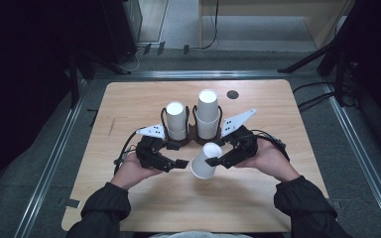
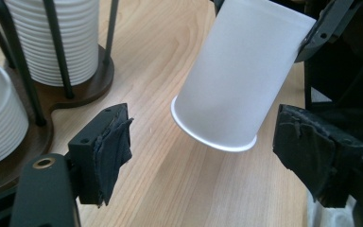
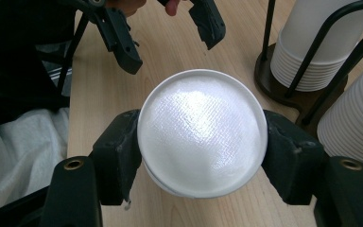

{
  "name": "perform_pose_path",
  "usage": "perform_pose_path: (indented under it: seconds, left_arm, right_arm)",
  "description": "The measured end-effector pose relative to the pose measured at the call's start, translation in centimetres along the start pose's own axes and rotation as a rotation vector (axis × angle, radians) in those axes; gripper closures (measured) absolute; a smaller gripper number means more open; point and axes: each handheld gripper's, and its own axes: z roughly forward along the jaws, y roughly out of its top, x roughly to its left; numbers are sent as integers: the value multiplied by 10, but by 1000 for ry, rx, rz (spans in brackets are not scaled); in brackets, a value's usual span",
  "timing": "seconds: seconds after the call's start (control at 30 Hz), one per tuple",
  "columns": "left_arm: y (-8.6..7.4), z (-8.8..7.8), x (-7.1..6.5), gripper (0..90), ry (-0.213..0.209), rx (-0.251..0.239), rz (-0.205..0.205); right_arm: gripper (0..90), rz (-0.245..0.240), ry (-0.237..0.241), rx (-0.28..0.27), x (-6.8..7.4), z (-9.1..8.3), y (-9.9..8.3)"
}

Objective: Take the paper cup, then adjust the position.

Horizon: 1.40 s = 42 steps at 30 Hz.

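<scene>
I've got a plain white paper cup (image 1: 206, 161) here, its closed end showing a fine woven-looking sheen in the right gripper view, and the stacked cups (image 1: 176, 120) behind it are the same white, ribbed with thin grey rim lines. Both the left gripper (image 1: 181, 163) and right gripper (image 1: 212, 161) read matte black, each topped by a pale grey plate speckled with dark dots. The table (image 1: 129, 104) is light blond wood with faint grain, and the holder (image 2: 82, 87) base looks dark brown, maybe walnut, under black rods.

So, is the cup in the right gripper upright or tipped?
Tipped. The cup leans in the right gripper, closed base up and open rim toward the table.
</scene>
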Motion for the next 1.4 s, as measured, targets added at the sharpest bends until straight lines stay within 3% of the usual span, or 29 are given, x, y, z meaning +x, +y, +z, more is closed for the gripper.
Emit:
perform_pose_path:
  seconds: [0.17,0.4,1.1,1.4]
  left_arm:
    - [-1,9,-1,197,-13,33,25]
    - [0,15,-1,199,-35,18,33]
    - [0,31,-2,183,-66,43,39]
    - [1,34,-6,188,-75,35,73]
  right_arm:
    - [350,17,10,3,-1,3,-1]
    - [350,21,24,-9,-2,4,6]
    - [351,20,39,-25,-4,7,14]
    - [351,22,61,-36,-2,11,18]
